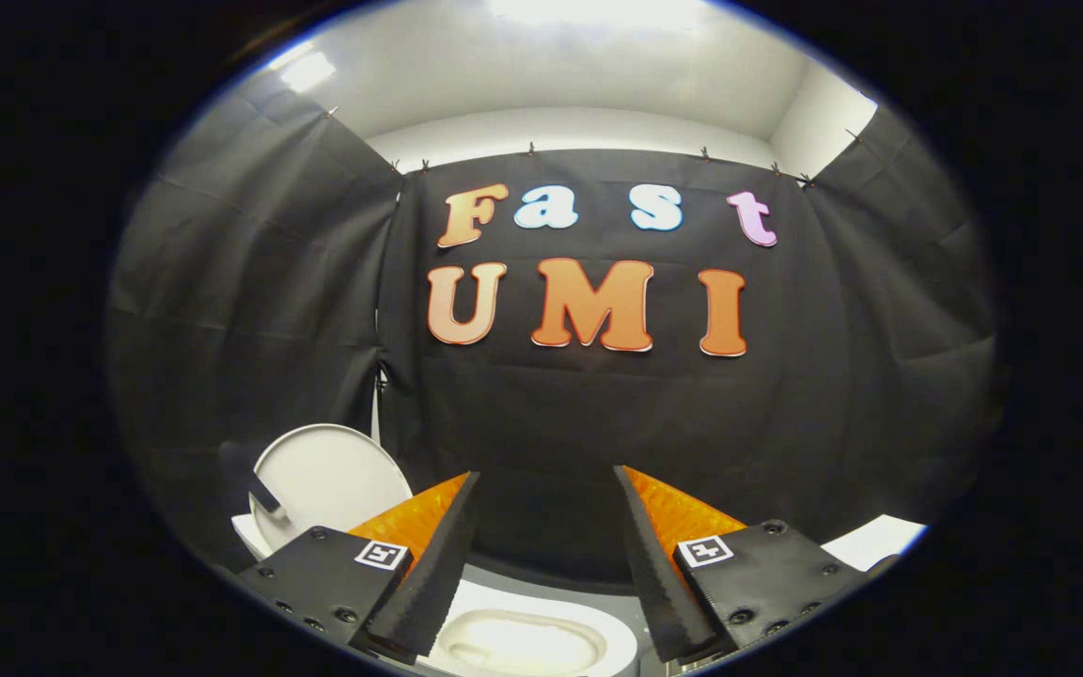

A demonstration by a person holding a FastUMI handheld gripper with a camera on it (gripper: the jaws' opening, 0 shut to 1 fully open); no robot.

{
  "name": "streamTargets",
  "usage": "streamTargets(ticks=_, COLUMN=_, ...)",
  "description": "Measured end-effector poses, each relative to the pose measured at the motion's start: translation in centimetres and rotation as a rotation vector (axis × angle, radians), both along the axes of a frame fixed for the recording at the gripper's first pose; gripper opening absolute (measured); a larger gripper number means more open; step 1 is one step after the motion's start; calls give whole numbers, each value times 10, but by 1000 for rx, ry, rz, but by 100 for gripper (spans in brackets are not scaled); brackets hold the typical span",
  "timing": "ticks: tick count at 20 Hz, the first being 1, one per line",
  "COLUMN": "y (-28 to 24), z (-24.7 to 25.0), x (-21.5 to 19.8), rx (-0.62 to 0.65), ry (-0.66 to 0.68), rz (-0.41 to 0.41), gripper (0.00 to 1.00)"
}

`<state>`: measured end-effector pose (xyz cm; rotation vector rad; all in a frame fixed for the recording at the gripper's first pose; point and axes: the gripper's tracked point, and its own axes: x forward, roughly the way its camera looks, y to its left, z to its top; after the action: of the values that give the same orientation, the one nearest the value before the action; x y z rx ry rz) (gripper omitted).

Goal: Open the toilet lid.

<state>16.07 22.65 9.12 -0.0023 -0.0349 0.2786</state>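
While toilet lid [327, 475] is standing raised, leaning back toward booth wall beyond left finger, gripper [546, 555] is being held wide open, gripping nothing, above uncovered toilet bowl [523, 641]; task judged essentially done.

Fisheye on gripper [546, 564] — forward, toward booth wall [598, 423]
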Motion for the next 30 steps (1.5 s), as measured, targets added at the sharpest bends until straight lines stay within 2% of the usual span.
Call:
streamTargets(ticks=4, y=-63, z=-26, x=-16, rx=-23, ry=7, rz=-45, gripper=91)
streamTargets(ticks=9, y=-116, z=-73, x=-36, rx=-44, ry=43, rz=-106, gripper=92)
streamTargets(ticks=16, y=-155, z=-149, x=-61, rx=100, ry=137, rz=-163, gripper=93)
streamTargets(ticks=18, y=-159, z=-163, x=-61, rx=108, ry=161, rz=-184, gripper=93)
streamTargets(ticks=21, y=-159, z=-157, x=-68, rx=94, ry=140, rz=-178, gripper=96)
streamTargets(ticks=30, y=-179, z=-132, x=-69, rx=83, ry=77, rz=-220, gripper=96)
